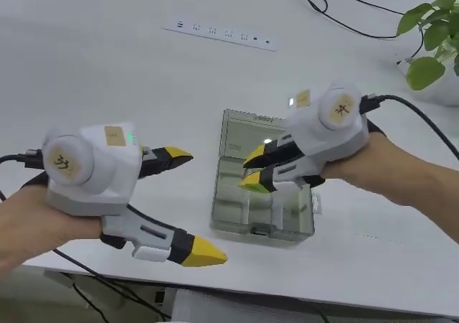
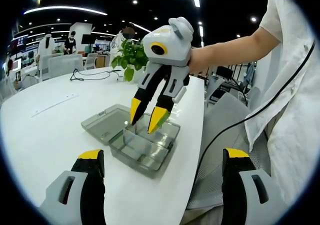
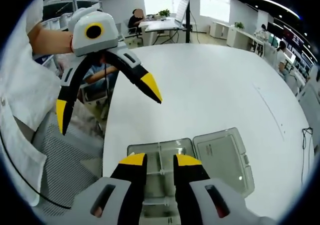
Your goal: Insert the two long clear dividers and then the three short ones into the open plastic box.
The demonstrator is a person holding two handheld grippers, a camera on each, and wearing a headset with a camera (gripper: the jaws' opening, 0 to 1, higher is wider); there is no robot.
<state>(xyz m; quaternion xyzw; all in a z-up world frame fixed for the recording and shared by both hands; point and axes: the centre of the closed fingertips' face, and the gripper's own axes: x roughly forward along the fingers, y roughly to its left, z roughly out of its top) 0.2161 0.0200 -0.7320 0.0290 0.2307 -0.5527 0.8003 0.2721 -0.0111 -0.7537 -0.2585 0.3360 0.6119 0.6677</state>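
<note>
Box (image 1: 233, 207) smoky-clear, lid (image 1: 249, 133) flat open | left tongs (image 1: 201, 204) spread | right tongs (image 1: 251, 171) narrowly parted above

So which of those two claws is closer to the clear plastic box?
Right. The right gripper hangs directly over the box, jaws pointing down into its tray. The left gripper is off to the box's side over bare table, jaws spread wide.

bright overhead light, soft shadows, fisheye edge distortion
</note>
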